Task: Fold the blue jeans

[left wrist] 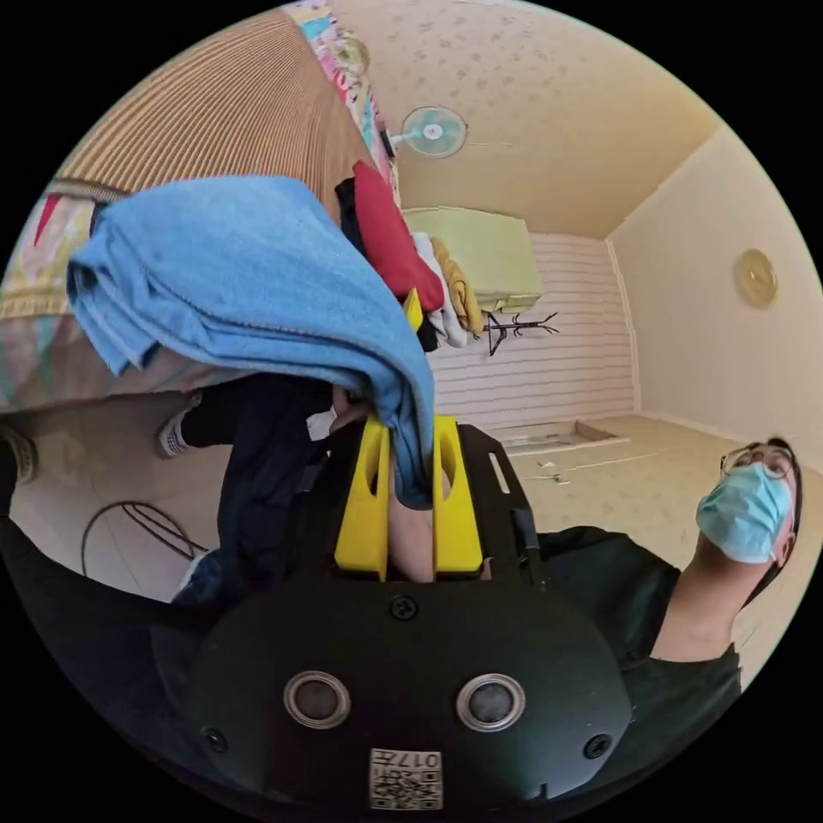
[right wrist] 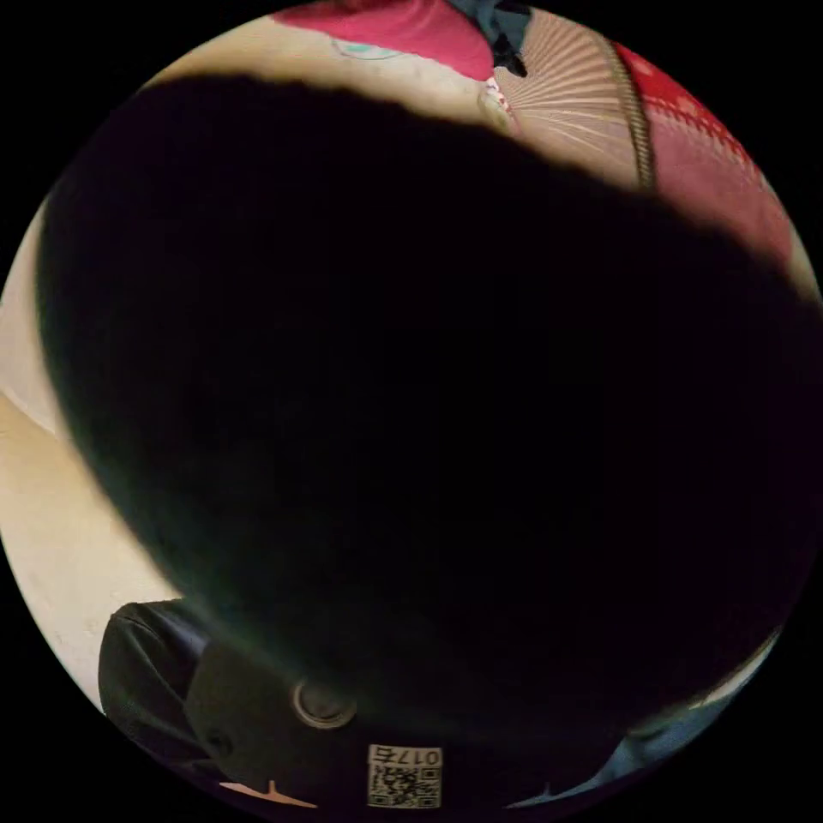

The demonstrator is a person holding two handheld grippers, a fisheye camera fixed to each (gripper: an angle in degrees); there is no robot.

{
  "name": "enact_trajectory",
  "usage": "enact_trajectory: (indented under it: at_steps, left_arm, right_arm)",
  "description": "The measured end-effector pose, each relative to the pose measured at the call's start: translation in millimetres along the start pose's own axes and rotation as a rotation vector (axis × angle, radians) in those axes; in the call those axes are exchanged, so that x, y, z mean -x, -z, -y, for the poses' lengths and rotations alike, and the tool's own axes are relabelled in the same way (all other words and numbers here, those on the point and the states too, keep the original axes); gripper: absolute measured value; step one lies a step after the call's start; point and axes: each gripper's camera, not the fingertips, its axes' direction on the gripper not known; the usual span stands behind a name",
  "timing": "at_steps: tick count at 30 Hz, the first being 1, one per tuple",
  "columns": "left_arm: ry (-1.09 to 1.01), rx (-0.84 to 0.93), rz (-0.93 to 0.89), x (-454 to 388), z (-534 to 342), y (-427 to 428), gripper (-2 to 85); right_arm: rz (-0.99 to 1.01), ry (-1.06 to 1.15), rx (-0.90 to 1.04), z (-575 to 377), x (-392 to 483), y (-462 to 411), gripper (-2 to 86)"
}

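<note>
Two yellow left tongs (left wrist: 410, 497) nearly closed, pinching blue jeans (left wrist: 249, 274)

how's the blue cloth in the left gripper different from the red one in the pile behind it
The blue jeans are light blue, bulky and bunched, hanging with an edge pinched between the left gripper's yellow fingers; the red garment is narrower and lies in the pile, untouched. The jeans sit near the camera, the red garment farther back. Both are soft clothing.
</note>
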Motion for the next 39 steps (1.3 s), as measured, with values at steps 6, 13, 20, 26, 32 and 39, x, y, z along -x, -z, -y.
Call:
enact_trajectory:
  at_steps: [6,13,20,26,32,39]
  left_arm:
    - [-0.226,-0.112,0.201,-55.0,-23.5,31.3,8.7]
    - [-0.132,-0.091,0.186,-27.7,-40.1,21.5,8.9]
    - [-0.005,-0.085,0.204,3.0,-54.6,18.5,8.9]
    - [0.027,-0.117,0.332,12.1,-53.1,25.0,9.0]
    - [0.055,-0.264,0.727,29.3,-47.8,41.3,6.9]
    - [0.032,-0.724,0.99,1.9,-57.8,191.6,7.5]
  right_arm:
    - [0.044,0.422,0.013,106.7,139.5,-12.3,15.8]
    - [-0.412,0.711,-0.137,189.7,212.2,61.2,11.9]
    - [-1.165,0.231,-0.546,72.5,90.1,194.8,5.8]
    - [-1.415,0.49,-0.261,-22.6,4.4,93.8,1.4]
    - [-1.409,0.662,0.336,-35.4,-135.9,-73.5,0.6]
    - [-1.451,0.796,0.314,-58.1,-247.9,-116.6,0.5]
